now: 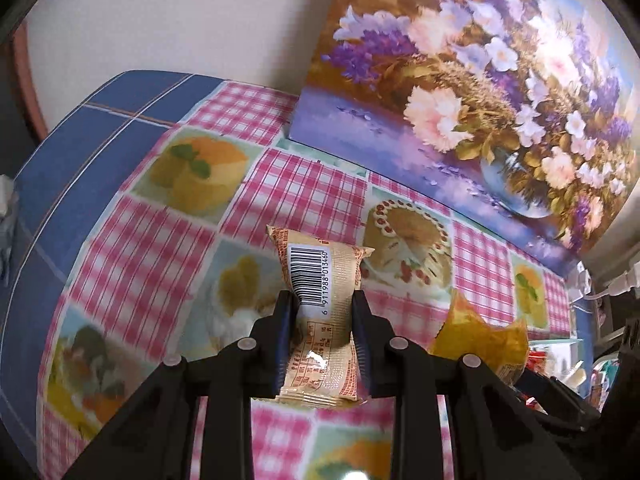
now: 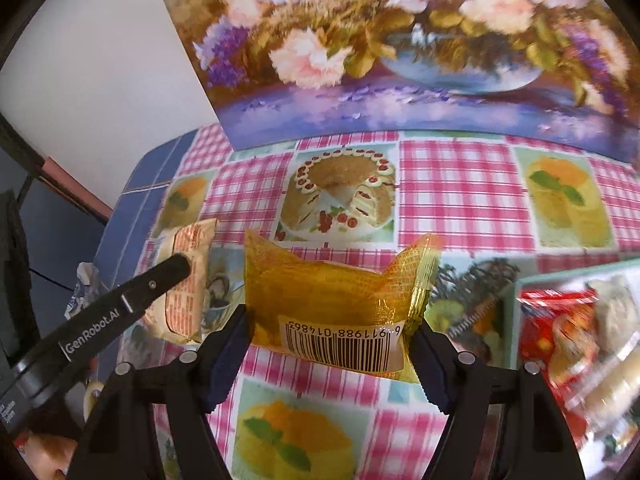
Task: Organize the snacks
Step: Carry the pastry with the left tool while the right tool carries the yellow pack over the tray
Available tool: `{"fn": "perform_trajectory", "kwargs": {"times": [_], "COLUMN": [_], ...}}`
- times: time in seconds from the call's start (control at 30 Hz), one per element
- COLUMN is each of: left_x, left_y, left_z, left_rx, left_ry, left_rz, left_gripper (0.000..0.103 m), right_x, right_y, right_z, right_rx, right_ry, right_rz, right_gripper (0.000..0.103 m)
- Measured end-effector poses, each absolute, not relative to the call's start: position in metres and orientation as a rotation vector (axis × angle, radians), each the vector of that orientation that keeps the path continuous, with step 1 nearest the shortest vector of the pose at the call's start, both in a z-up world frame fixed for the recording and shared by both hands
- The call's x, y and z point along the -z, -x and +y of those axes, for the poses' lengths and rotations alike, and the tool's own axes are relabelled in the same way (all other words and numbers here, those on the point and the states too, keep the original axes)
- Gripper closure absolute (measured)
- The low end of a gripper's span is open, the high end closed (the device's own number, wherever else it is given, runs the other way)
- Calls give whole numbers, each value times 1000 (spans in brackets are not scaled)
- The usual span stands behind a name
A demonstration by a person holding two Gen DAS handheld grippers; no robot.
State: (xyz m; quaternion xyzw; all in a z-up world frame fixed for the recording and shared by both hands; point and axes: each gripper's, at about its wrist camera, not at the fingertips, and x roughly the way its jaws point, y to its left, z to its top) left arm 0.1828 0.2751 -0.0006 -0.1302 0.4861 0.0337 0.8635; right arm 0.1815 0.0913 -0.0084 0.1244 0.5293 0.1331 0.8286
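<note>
Two snacks are being carried above the checked worktop — the left tool clamping a beige packet, the right tool clamping an orange packet — each needing lowering into the tray at right.

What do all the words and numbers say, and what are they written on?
"6 911988 013460": barcode on the beige snack packet clamped in the left gripper.
"6 911988 01486", last digit unclear: upside-down barcode on the yellow snack packet clamped in the right gripper.
"GenRobot.AI": side of the left gripper.
Small red print on the beige packet: too small to read.
</note>
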Motion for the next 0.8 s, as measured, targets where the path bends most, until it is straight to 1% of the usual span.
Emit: {"fn": "perform_trajectory", "kwargs": {"times": [0.27, 0.47, 0.8], "left_x": [-30, -47, -46], "left_y": [-140, -112, -87], "left_z": [253, 225, 147], "left_rx": [-102, -87, 0], "left_ry": [325, 334, 261], "left_rz": [1000, 981, 999], "left_gripper": [73, 73, 73], "right_x": [-23, -29, -31], "right_y": [-140, -112, -79], "right_z": [63, 33, -39], "right_rx": [-224, -156, -24], "right_ry": [-320, -375, -448], "right_rz": [1065, 1054, 1048], "right_gripper": [26, 26, 25]}}
